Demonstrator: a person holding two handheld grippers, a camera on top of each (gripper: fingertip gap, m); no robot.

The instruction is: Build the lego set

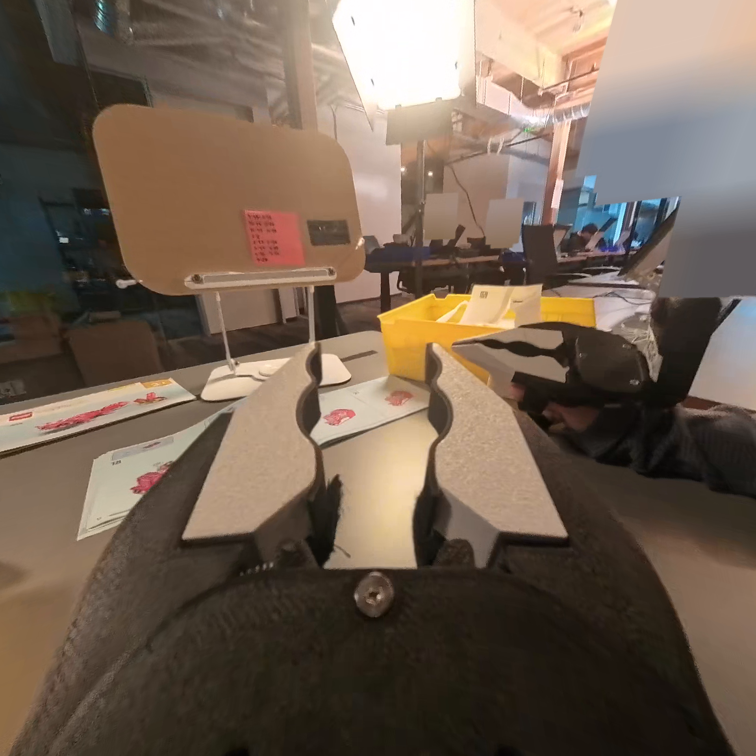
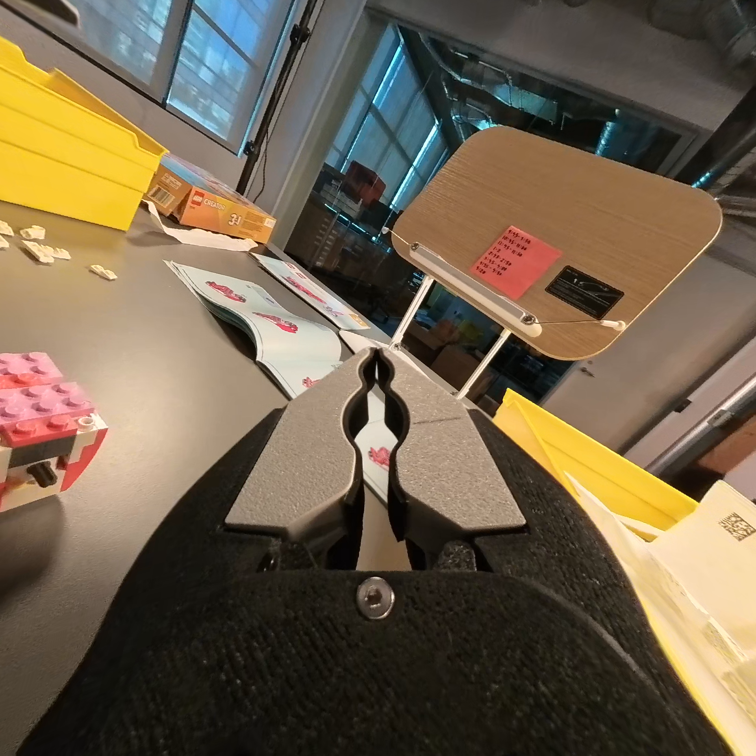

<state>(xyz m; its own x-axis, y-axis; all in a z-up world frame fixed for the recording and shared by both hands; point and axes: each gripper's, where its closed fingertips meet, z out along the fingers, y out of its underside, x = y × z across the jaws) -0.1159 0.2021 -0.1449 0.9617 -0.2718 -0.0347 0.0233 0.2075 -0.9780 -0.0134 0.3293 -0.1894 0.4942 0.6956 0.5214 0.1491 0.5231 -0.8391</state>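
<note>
My left gripper (image 1: 373,356) is open with nothing between its grey fingers, held over an open instruction booklet (image 1: 368,409) on the dark table (image 1: 41,511). My right gripper (image 2: 377,352) is shut, fingertips together with nothing between them, low over the table near the same booklet (image 2: 266,323). The right gripper also shows in the left wrist view (image 1: 462,345), closed, in front of a yellow bin (image 1: 417,339). A pink, red and white brick model (image 2: 41,417) stands at the left of the right wrist view.
A wooden book stand with a pink note (image 1: 229,204) stands behind the booklet on a white base (image 1: 229,384). A second booklet (image 1: 82,413) lies left. Yellow bins (image 2: 69,163) (image 2: 593,462), an orange box (image 2: 212,204) and small white bricks (image 2: 41,249) lie around. Left tips to right tips: about 20 centimeters.
</note>
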